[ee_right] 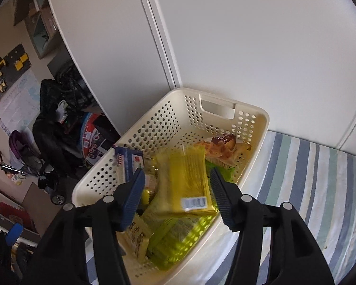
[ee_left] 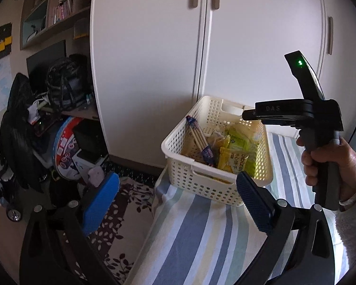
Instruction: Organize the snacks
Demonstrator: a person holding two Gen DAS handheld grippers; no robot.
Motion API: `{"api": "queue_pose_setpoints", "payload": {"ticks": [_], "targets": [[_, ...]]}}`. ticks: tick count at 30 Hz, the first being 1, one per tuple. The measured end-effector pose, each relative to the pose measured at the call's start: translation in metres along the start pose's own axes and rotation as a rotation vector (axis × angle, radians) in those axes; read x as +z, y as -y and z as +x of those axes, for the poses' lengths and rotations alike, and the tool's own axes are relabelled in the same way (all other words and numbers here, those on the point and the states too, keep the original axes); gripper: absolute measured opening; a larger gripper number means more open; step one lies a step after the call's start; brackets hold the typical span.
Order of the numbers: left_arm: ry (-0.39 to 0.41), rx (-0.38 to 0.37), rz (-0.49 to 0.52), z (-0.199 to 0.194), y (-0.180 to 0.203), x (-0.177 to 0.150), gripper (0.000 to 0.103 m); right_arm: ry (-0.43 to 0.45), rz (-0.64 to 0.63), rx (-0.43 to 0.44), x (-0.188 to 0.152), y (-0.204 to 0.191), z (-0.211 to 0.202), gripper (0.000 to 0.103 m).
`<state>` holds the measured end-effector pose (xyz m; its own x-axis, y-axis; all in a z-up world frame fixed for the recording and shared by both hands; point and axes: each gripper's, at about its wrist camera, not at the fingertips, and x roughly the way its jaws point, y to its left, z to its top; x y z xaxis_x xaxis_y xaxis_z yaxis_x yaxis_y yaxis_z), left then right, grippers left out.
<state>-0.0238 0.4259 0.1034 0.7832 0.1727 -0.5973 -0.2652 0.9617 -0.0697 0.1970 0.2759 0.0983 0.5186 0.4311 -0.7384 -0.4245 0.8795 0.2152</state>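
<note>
A cream perforated basket [ee_right: 154, 128] with cut-out handles sits at the corner of a bed covered in a blue, green and white striped sheet [ee_right: 320, 178], close against white wardrobe doors [ee_left: 154, 47]. Inside it lie several snack packs: a long packet of biscuit sticks in a blue wrapper [ee_left: 200, 140] leaning along the basket's left wall, yellow-green packets [ee_left: 239, 140] piled toward the right, a pale yellow packet with printed lettering [ee_right: 136, 237] near the front, and a brown-and-orange pastry packet [ee_right: 222, 146] at the far end.

The right gripper [ee_right: 178, 187] hangs over the basket with its jaws apart, and a yellow packet with a barcode [ee_right: 187, 187] lies between the blue pads; it looks motion-blurred, so whether either pad touches it cannot be told for sure. In the left wrist view a hand [ee_left: 330, 163] grips the right tool's handle above the basket's right rim.

The left gripper [ee_left: 175, 201] is held back from the basket's near-left corner, jaws wide apart and holding nothing, one finger over the patterned rug [ee_left: 130, 194] and the other over the sheet.

Left of the wardrobe stand a cluttered desk with a black bag [ee_left: 64, 80], a round tin [ee_left: 66, 147] and shelves [ee_left: 54, 7] above
</note>
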Motion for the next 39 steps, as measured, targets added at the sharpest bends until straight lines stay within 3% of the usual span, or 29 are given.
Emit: {"api": "queue_pose_setpoints", "payload": {"ticks": [8, 11, 14, 17, 23, 33, 39], "targets": [[0.0, 0.008, -0.008, 0.004, -0.004, -0.002, 0.1, 0.011, 0.009, -0.012, -0.017, 0.011, -0.016, 0.057], [0.016, 0.036, 0.026, 0.003, 0.004, -0.001, 0.1, 0.029, 0.019, -0.026, -0.027, 0.019, -0.03, 0.072], [0.019, 0.056, 0.065, 0.002, 0.015, -0.001, 0.1, 0.055, -0.001, -0.075, -0.04, 0.025, -0.045, 0.074], [0.013, 0.057, 0.085, 0.003, 0.023, 0.0, 0.1, 0.069, -0.001, -0.091, -0.057, 0.031, -0.058, 0.096], [0.01, 0.095, 0.12, -0.001, 0.038, -0.001, 0.1, 0.104, -0.036, -0.154, -0.088, 0.032, -0.08, 0.098], [0.098, 0.182, 0.17, -0.026, 0.055, 0.002, 0.101, 0.27, -0.08, -0.299, -0.125, 0.003, -0.128, 0.098], [0.129, 0.247, 0.18, -0.04, 0.056, 0.003, 0.101, 0.404, -0.053, -0.28, -0.135, -0.006, -0.159, 0.098]]}}
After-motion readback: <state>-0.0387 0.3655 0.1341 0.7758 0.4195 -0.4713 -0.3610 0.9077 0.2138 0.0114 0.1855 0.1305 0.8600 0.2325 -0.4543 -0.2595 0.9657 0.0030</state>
